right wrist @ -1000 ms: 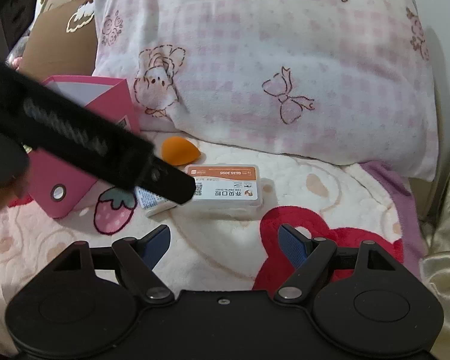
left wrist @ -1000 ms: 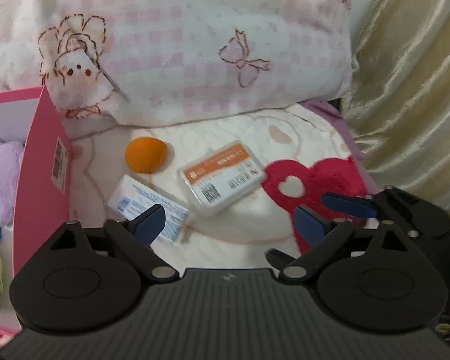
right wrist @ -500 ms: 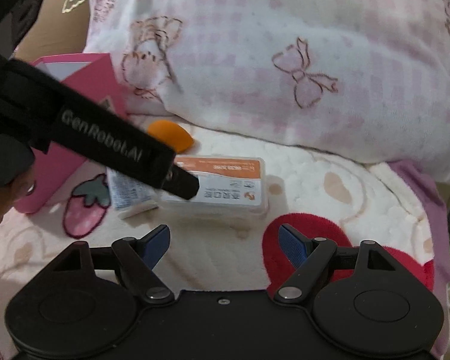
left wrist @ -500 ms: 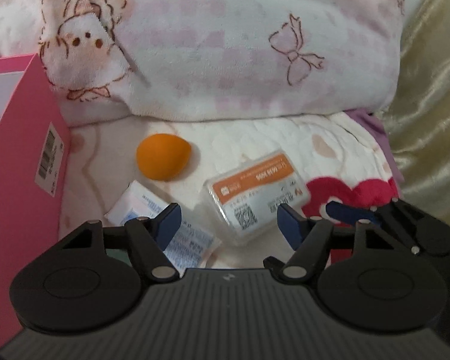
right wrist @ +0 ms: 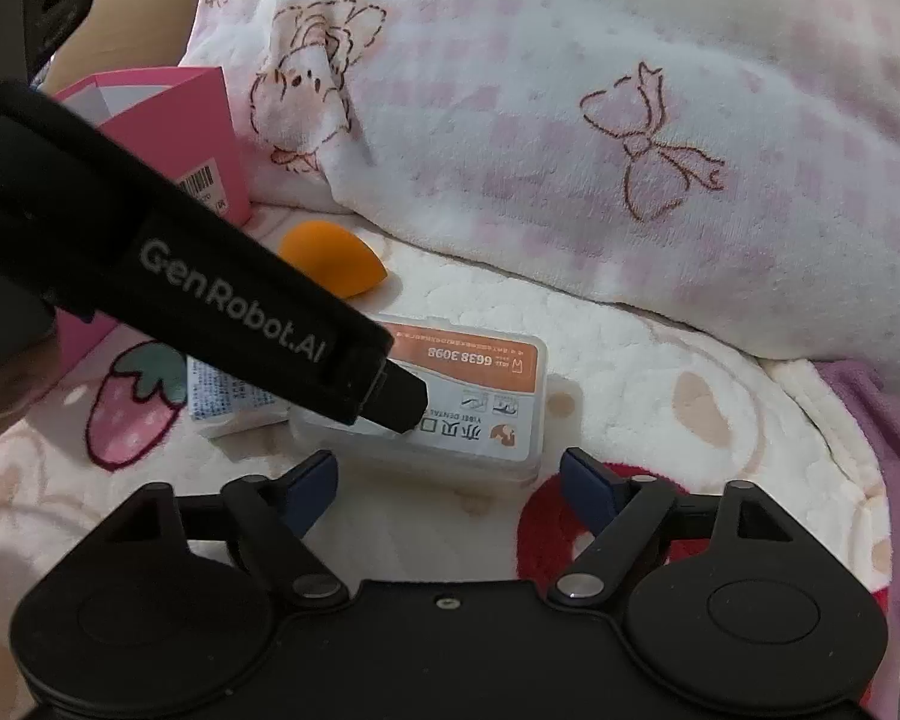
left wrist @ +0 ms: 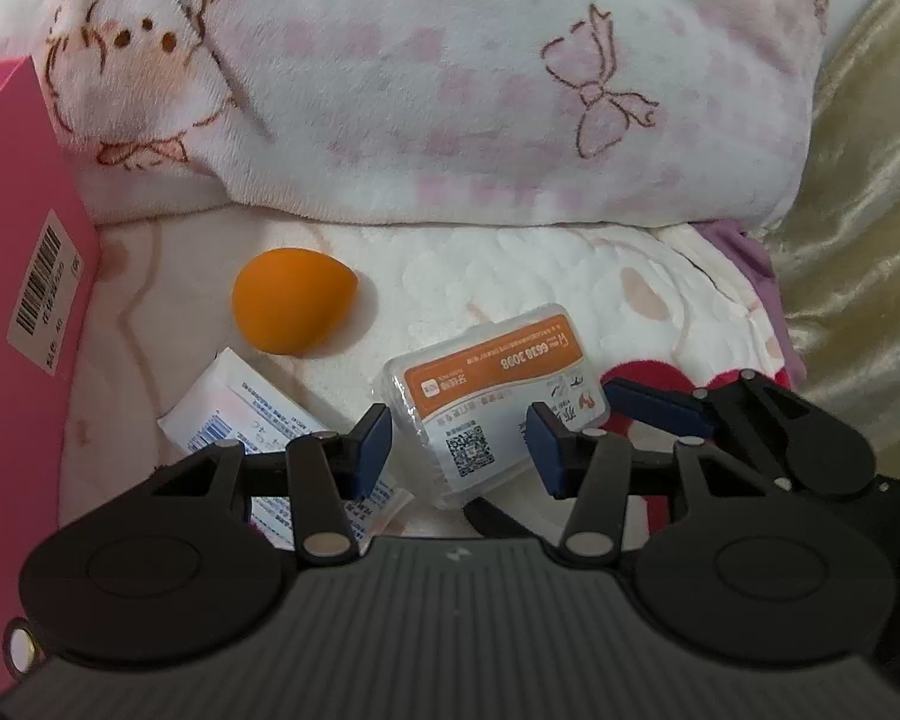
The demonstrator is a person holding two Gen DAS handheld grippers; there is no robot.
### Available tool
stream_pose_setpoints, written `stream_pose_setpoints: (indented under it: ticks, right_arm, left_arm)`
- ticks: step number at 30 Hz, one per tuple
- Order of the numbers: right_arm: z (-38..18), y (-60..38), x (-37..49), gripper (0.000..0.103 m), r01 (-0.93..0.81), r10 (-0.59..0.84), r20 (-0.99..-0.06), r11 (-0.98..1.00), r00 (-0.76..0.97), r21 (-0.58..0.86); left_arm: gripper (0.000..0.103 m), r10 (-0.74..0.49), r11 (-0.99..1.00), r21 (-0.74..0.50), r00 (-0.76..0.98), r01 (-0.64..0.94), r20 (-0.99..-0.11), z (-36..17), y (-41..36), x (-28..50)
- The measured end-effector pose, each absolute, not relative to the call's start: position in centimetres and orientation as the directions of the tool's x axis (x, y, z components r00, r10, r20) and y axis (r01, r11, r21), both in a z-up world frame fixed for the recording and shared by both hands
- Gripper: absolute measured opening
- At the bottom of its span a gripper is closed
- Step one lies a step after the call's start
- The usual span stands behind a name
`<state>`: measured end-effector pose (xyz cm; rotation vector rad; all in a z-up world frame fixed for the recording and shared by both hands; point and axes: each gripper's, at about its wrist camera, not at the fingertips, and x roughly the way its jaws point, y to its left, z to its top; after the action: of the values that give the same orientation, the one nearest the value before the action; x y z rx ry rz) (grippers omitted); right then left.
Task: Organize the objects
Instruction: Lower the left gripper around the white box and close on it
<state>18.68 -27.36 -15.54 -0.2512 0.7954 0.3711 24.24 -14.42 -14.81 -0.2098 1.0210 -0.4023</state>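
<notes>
Left gripper (left wrist: pixel 459 450) spread around clear plastic floss box (left wrist: pixel 492 402) on fluffy blanket (left wrist: pixel 480 282) (egg-shaped orange sponge (left wrist: pixel 291 307) nearby); right gripper (right wrist: pixel 447 483) spread too.

left tool (left wrist: pixel 459 450) apparently open, right tool (right wrist: pixel 450 483) open

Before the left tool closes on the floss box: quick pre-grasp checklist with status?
1. Left tool open: ok, pads spread with nothing between them yet.
2. Floss box lined up in the gap: ok, its near end sits between the pads, though skewed.
3. Pads down at the box's level: cannot tell from these views.
4. White sachet out of the grip: not ok, it lies right under the left pad, next to the box.
5. Right tool out of the way: cannot tell; it is open, close to the box's near edge.
6. Pink box reachable for the drop: ok, it stands open to the left.
</notes>
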Motion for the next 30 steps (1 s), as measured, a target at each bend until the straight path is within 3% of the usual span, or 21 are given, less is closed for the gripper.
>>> stream_pose_setpoints:
  ticks: [12, 20, 24, 27, 30]
  right_arm:
    - [-14.2, -28.5, 16.4, 0.089, -0.328, 0.277, -0.733, 0.942, 0.622, 0.077]
    - [-12.8, -30.0, 13.6, 0.089, -0.3, 0.32, -0.744, 0.939, 0.586, 0.168]
    - [-13.0, -29.6, 12.3, 0.089, -0.347, 0.309, -0.754, 0.931, 0.58, 0.114]
    - [-13.2, -29.4, 12.3, 0.09, -0.339, 0.259, -0.761, 0.939, 0.595, 0.055]
    - [-13.3, -29.3, 12.7, 0.092, -0.337, 0.251, -0.746, 0.941, 0.617, 0.038]
  left_arm:
    - [0.047, -0.457, 0.889, -0.393, 0.407, 0.234, -0.791, -14.7, -14.9, 22.7]
    - [0.047, -0.511, 0.856, -0.455, 0.266, 0.246, -0.818, -14.9, -14.5, 20.1]
    - [0.047, -0.499, 0.862, -0.437, 0.278, 0.256, -0.821, -15.0, -14.5, 19.3]
    - [0.055, -0.509, 0.86, -0.469, 0.303, 0.201, -0.806, -15.4, -14.1, 19.4]
    - [0.056, -0.527, 0.849, -0.504, 0.307, 0.157, -0.792, -16.1, -13.7, 19.5]
